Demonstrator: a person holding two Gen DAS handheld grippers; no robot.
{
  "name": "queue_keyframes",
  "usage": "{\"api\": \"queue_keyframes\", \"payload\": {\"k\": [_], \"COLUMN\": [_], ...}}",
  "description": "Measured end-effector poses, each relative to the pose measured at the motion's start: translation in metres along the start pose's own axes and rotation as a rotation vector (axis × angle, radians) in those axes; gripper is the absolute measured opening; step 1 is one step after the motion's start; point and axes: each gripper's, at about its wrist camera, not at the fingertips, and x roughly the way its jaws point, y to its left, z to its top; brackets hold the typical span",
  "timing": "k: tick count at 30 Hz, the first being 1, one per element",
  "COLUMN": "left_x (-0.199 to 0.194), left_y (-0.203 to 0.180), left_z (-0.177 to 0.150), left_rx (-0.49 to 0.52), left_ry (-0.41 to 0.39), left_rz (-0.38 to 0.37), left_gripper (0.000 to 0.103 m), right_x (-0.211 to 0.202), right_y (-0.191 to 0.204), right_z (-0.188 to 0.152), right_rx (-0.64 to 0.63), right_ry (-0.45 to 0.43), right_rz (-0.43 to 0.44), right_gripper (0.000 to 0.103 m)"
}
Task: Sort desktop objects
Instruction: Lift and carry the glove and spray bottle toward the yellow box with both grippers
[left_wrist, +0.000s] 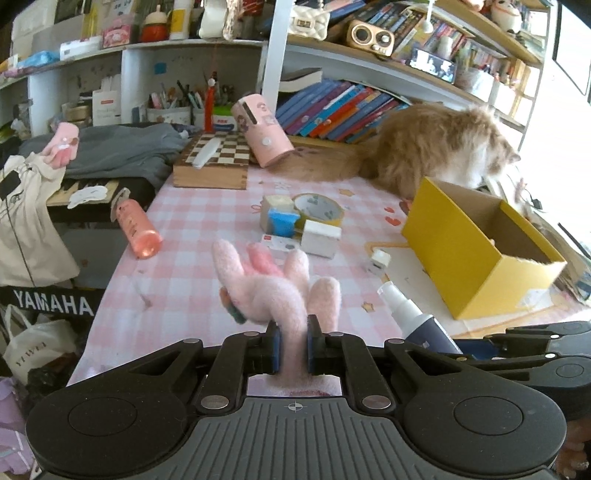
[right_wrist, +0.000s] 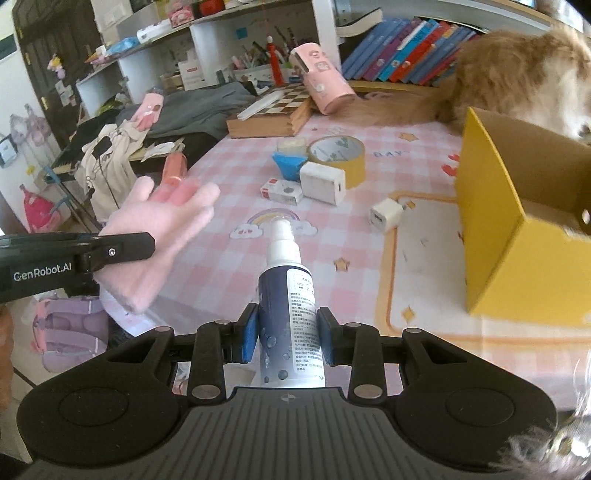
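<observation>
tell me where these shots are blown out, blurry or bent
Left wrist view: the window at far right is blown out white, washing the cat; the shelves bow from the fisheye. Right wrist view: the pink glove is smeared by motion blur, while the spray bottle in the right gripper stays sharp.

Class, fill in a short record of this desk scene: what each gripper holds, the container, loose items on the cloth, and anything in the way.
left gripper: shut on pink glove
right gripper: shut on spray bottle
container: open yellow box, right side of table
loose items: tape roll, white charger, pink bottle lying down
in the way: cat behind the box
</observation>
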Motion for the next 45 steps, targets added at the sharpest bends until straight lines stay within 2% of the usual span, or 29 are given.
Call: {"api": "queue_keyframes", "payload": {"k": [10, 17, 30, 38, 45], "left_x": [-0.025, -0.028, -0.021, -0.021, -0.022], "left_y": [-0.018, -0.040, -0.096, -0.113, -0.120], "left_z": [-0.024, -0.030, -0.035, -0.039, -0.043], "left_rx": [0.034, 0.098, 0.283, 0.340, 0.361], "left_ry": [0.006, 0.019, 0.061, 0.084, 0.097], "left_rz": [-0.054, -0.114, -0.299, -0.379, -0.419], "left_gripper": [0.011, 0.011, 0.011, 0.011, 0.011], "right_x": [-0.040, -0.061, -0.103, -0.130, -0.141], "right_y": [0.005, -0.003, -0.026, -0.032, -0.030], "right_z": [-0.040, -0.063, -0.106, -0.132, -0.143], "right_rx": [0.032, 0.080, 0.254, 0.361, 0.395], "right_ry": [-0.011, -0.024, -0.049, -0.065, -0.057], "right_rz": [-0.055, -0.105, -0.247, -0.345, -0.383], "right_gripper": [0.031, 0.031, 0.031, 0.031, 0.031]}}
